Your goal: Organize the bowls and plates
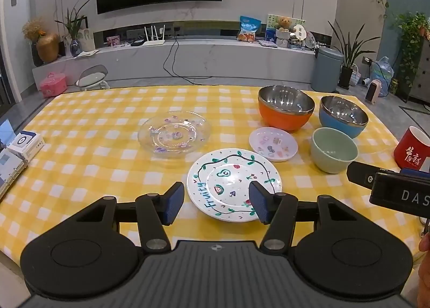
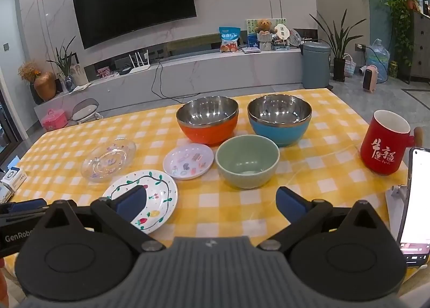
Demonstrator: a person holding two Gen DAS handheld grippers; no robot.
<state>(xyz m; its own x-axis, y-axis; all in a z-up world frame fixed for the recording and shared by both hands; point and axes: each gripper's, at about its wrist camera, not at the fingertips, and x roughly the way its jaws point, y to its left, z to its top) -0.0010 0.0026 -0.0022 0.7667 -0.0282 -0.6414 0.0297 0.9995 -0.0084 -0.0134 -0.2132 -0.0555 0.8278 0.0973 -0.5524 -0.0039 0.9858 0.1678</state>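
**Op:** Both grippers are up over the near edge of the checked tablecloth point(image 1: 94, 146). Left gripper point(image 1: 216, 201) has its fingers spread fairly wide, nothing gripped. Right gripper point(image 2: 212, 204) is as wide as it goes, empty too.

**Lead:** Where's the crockery? Use the fruit-painted plate as reference.

**Op:** Fruit-painted plate point(image 1: 233, 184) sits flat, nearest to me. From the left wrist view it shows between the left fingers, lower down on the cloth; the pads don't press it. Clear glass plate point(image 1: 174, 132) is behind it to the left, apart. Small sticker plate point(image 1: 273, 144) is just behind it to the right, rims close; I can't tell if they touch.

**Lead:** Bowls?

**Op:** Green bowl point(image 2: 247, 160) is right of the fruit plate, just beside the sticker plate. Orange bowl point(image 2: 207, 123) and blue bowl point(image 2: 279, 119) are further back, side by side, steel inside, all upright and empty. None stacked.

**Lead:** Anything else nearby?

**Op:** Red mug point(image 2: 384, 144) is well off to the right of the fruit plate, and a phone point(image 2: 415, 200) stands on a holder nearer me on that side. A small white box point(image 1: 25, 144) is far left.
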